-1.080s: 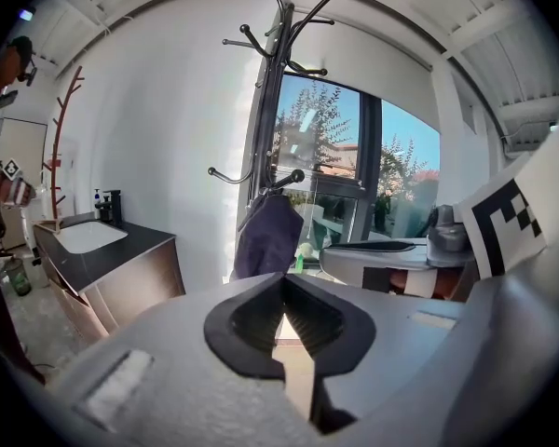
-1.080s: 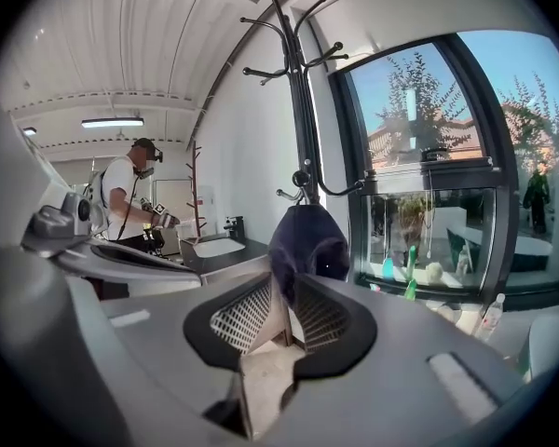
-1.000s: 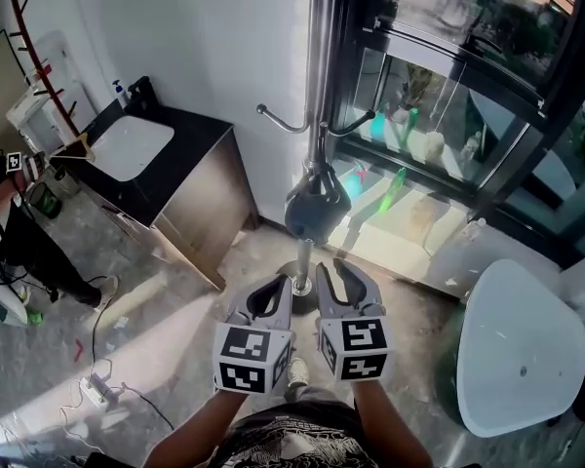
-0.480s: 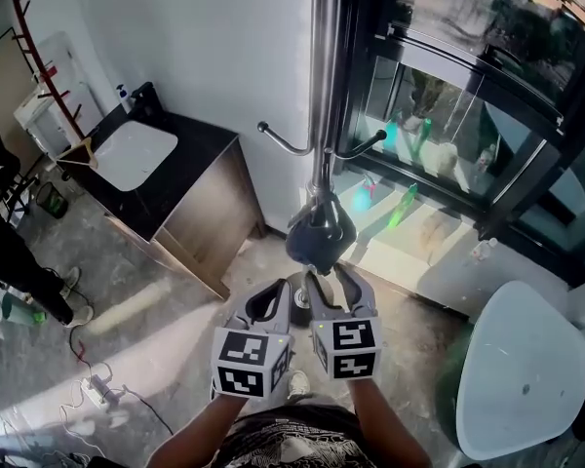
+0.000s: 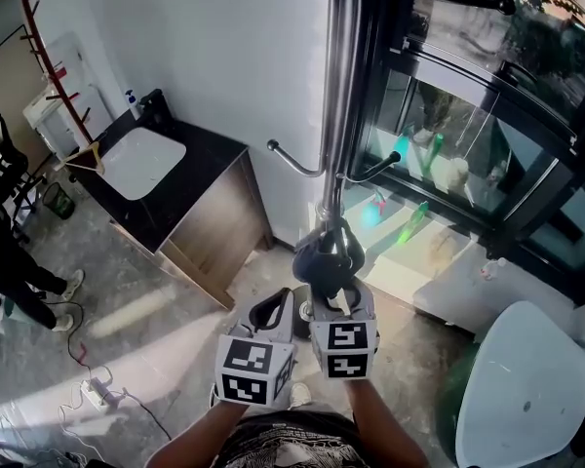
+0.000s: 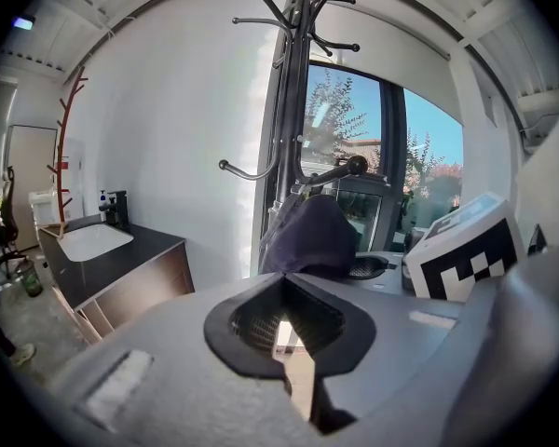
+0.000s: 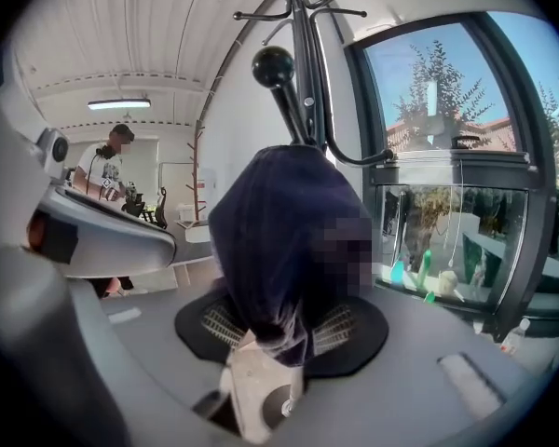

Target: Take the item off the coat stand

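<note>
The dark blue fabric item (image 5: 322,256) hangs at the centre of the head view from a low, ball-tipped hook (image 7: 273,64) of the metal coat stand (image 5: 338,96). The right tool (image 5: 333,279) is set around it, its jaws closing with the cloth between them but not yet pinched, while the left tool (image 5: 276,302) is held narrow and empty just beside it. If only the loose lower edge is caught, the cloth may well slip free. If it is pulled outward rather than lifted, it could be snagged on the ball, and the stand might be rocked toward the glass tank (image 5: 448,154) at the right of the frame. A pale, mottled stone floor (image 5: 156,339) is seen below. A black tabletop (image 5: 190,159) with a white basin stands at the left, and a white wall lies behind.
</note>
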`<state>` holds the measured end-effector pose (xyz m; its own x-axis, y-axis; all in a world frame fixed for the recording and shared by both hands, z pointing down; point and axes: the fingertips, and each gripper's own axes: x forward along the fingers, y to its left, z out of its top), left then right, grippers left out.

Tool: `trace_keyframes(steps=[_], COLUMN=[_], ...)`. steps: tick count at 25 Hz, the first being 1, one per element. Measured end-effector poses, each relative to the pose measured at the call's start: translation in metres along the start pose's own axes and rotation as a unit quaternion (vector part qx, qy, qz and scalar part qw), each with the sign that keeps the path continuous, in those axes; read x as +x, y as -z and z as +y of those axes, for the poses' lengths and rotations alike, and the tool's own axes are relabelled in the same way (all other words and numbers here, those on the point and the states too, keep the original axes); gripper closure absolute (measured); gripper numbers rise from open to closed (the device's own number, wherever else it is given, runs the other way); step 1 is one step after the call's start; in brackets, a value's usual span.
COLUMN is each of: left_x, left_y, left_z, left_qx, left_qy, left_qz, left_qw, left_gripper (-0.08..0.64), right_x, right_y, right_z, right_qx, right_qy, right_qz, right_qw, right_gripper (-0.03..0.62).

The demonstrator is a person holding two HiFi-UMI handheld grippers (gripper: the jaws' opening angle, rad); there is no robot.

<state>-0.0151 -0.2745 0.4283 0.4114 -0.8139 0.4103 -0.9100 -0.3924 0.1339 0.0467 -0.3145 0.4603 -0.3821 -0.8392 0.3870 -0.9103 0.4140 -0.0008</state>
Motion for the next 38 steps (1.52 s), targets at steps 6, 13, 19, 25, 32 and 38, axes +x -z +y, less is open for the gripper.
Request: trace_keyframes(steps=[6, 13, 19, 25, 32, 38], left_x=[-0.001, -0.009, -0.026, -0.044, -0.066, -0.084], left_y=[-0.001, 0.003, -0.003, 0.0, -0.001, 0.004], left_z=[0.009, 0.001, 0.0, 0.001, -0.007, -0.017], left_qx=[0.003, 0.012, 0.015, 0.01, 0.023, 0.039], left_qy=[-0.007, 0.01, 0.014, 0.019, 0.021, 0.019], left_qz=[-0.005, -0.004, -0.014, -0.019, -0.041, -0.047], left_qw=[1.0, 0.9999, 0.9997, 0.9996, 0.9987, 0.998], left_gripper=[0.561, 0.56, 0.56, 0.561, 0.56, 0.56], right_x=[0.0, -0.022, -0.042, -0.065, -0.096, -0.124], right_y=[-0.001, -0.017, -0.025, -0.03, -0.031, -0.029], right_z=[-0.003, -0.005, 0.0, 0.015, 0.032, 0.047], right_qx=[-0.019, -0.03, -0.037, -0.048, -0.049, -0.045], right_qy=[0.015, 0.037, 0.056, 0.059, 0.067, 0.07], right_qz=[-0.002, -0.035, -0.046, -0.058, -0.069, -0.074], right_qw=[1.0, 0.998, 0.997, 0.995, 0.994, 0.994], right_gripper=[0.563, 0.577, 0.577, 0.577, 0.577, 0.577])
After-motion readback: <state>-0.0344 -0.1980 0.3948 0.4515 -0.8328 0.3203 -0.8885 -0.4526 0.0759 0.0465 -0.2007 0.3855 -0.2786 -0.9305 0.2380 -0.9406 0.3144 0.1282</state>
